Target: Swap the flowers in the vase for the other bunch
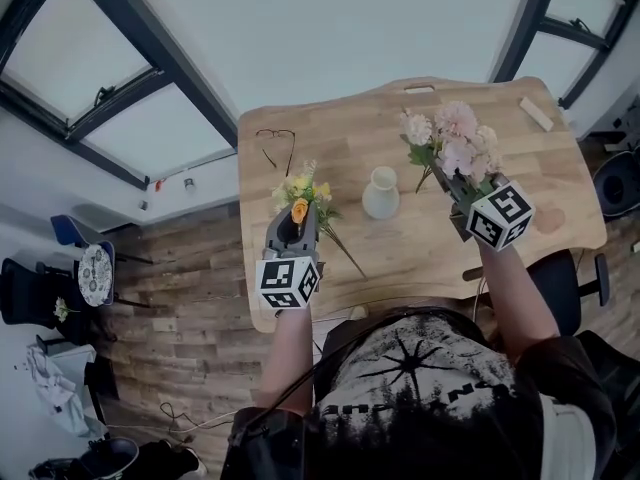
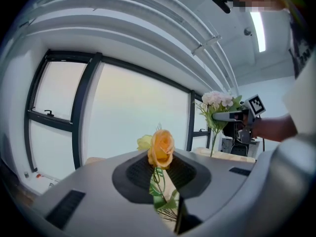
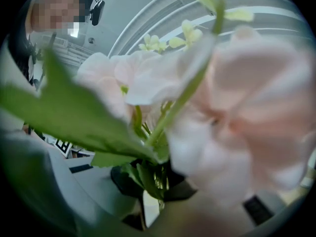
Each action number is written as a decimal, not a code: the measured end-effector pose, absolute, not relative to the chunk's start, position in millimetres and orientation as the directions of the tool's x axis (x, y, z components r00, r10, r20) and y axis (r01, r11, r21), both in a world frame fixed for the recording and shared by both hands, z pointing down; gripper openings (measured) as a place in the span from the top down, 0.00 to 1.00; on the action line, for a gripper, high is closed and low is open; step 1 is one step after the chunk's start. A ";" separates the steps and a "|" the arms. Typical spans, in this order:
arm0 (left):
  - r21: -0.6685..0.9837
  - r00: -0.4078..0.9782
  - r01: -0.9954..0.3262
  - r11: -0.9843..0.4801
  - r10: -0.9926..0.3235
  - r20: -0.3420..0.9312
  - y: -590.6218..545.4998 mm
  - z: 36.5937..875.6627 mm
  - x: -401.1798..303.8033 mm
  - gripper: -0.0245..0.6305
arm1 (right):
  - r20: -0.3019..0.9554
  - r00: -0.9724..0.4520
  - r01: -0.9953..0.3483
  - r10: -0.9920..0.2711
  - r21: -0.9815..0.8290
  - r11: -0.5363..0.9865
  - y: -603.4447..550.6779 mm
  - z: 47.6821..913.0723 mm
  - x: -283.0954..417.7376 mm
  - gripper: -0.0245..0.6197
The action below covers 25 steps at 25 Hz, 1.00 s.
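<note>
The head view alone shows the layout: a white vase (image 1: pixel 380 193) stands upright on the wooden table (image 1: pixel 420 258). Left of the vase, the left gripper (image 1: pixel 298 218) is clenched on the stems of the yellow bunch (image 1: pixel 300 190). Right of the vase, the right gripper (image 1: pixel 452 183) grasps the pink bunch (image 1: pixel 452 138). Only the left gripper view shows an orange rose (image 2: pixel 161 149) rising above its jaws. The right gripper view is mostly blurred pink petals, with green stems pinched low between its jaws.
</note>
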<state>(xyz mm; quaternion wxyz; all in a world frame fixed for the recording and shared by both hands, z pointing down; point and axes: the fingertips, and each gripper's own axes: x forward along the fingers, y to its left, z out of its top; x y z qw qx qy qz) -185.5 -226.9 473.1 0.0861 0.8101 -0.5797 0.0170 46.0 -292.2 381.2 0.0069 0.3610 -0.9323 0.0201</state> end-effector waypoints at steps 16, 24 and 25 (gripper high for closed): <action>0.135 0.397 -0.916 -0.377 -0.899 0.185 -215.1 500.9 -150.7 0.85 | -0.048 -0.798 -0.599 -0.601 -0.057 0.799 -308.8 344.8 -2.1 0.91; 0.154 0.402 -0.914 -0.376 -0.894 0.198 -217.1 502.5 -165.7 0.85 | -0.003 -0.807 -0.590 -0.591 -0.058 0.806 -310.9 396.7 -28.7 0.91; 0.154 0.402 -0.914 -0.377 -0.893 0.201 -217.1 503.7 -166.3 0.85 | -0.001 -0.807 -0.589 -0.590 -0.060 0.806 -310.9 403.8 -29.1 0.91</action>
